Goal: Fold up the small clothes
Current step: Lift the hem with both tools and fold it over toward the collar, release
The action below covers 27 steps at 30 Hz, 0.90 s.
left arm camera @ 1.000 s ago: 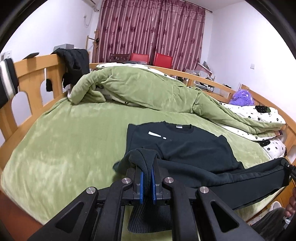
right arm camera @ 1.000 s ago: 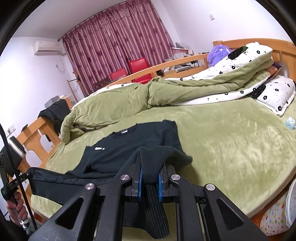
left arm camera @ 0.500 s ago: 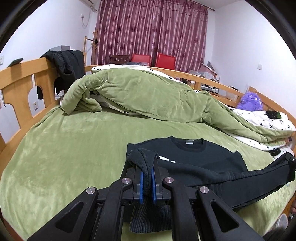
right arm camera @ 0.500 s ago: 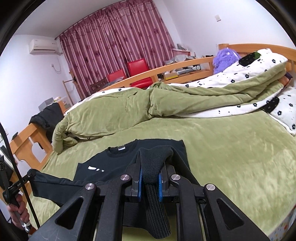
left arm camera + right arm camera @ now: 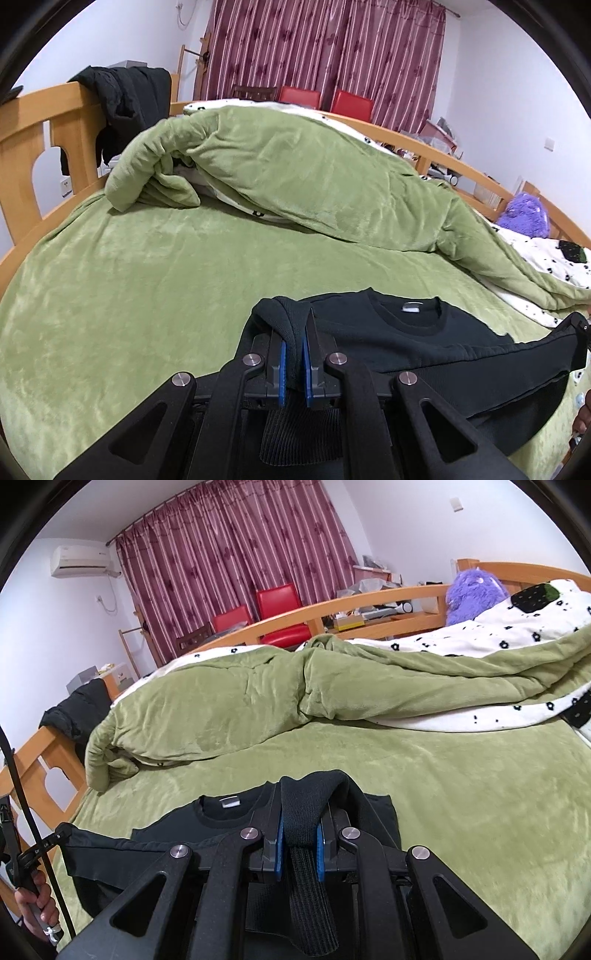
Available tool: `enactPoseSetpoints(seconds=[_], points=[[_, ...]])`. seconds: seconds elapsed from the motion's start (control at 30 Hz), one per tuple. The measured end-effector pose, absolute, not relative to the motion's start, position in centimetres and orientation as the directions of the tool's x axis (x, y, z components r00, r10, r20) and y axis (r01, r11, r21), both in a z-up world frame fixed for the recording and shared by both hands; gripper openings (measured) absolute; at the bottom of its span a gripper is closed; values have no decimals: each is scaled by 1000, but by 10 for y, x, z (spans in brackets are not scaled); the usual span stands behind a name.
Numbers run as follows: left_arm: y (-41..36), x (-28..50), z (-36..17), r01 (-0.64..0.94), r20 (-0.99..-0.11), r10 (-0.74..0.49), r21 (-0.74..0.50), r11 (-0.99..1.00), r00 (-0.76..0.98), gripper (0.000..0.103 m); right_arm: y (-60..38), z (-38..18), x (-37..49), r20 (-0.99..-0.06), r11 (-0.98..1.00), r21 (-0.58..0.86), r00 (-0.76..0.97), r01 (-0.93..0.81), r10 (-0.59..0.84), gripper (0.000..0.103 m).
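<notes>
A black sweatshirt (image 5: 388, 332) lies on the green bed sheet (image 5: 166, 273), its collar toward the far side. My left gripper (image 5: 293, 350) is shut on the ribbed hem at the shirt's left corner. My right gripper (image 5: 299, 834) is shut on the ribbed hem at the right corner of the sweatshirt (image 5: 229, 819). The hem is stretched between the two grippers and held above the shirt's body, close to the collar. The lower half of the shirt is hidden under the grippers.
A rumpled green duvet (image 5: 295, 173) is piled across the far side of the bed. Wooden bed rails (image 5: 33, 122) run around it, with a black garment (image 5: 122, 96) draped on the left one. A purple plush toy (image 5: 469, 590) sits at the far right.
Both grippers have carried the hem forward over the shirt toward the collar. The white mark on the chest is now covered.
</notes>
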<state>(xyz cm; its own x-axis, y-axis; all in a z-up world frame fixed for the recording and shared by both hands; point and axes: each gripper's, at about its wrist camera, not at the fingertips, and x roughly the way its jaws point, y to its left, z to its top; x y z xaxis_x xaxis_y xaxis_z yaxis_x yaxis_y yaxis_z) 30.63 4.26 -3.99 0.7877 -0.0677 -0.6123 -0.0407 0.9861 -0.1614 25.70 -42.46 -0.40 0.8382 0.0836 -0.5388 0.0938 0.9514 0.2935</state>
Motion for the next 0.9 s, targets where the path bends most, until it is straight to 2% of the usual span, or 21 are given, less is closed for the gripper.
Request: enactPoseSetpoints(seconds=[0.33,0.67,0.77,0.83,0.9], points=[[30,376,-93,-50,-677,-52,-131,990,734,8,-435,-66,332,-630,959,258,773,117,76,13],[25,401,-136,-41,-752,-48,-99,994,658,10,-436,-127,364,-746,965,177,666,193,3,14],[25,399,-133,-32,-752,-57,-103,994,656,14,-437,-129,362,-765,965,178,645,195,11,18],[21,396,-128,-26,-758,-51,-90,996,651,28,-438,-126,358,-768,962,193,640,194,25,27],[17,388,-122,-23,-752,-38,-70,997,658,39,-439,-121,351,-775,959,197,631,201,27,32]])
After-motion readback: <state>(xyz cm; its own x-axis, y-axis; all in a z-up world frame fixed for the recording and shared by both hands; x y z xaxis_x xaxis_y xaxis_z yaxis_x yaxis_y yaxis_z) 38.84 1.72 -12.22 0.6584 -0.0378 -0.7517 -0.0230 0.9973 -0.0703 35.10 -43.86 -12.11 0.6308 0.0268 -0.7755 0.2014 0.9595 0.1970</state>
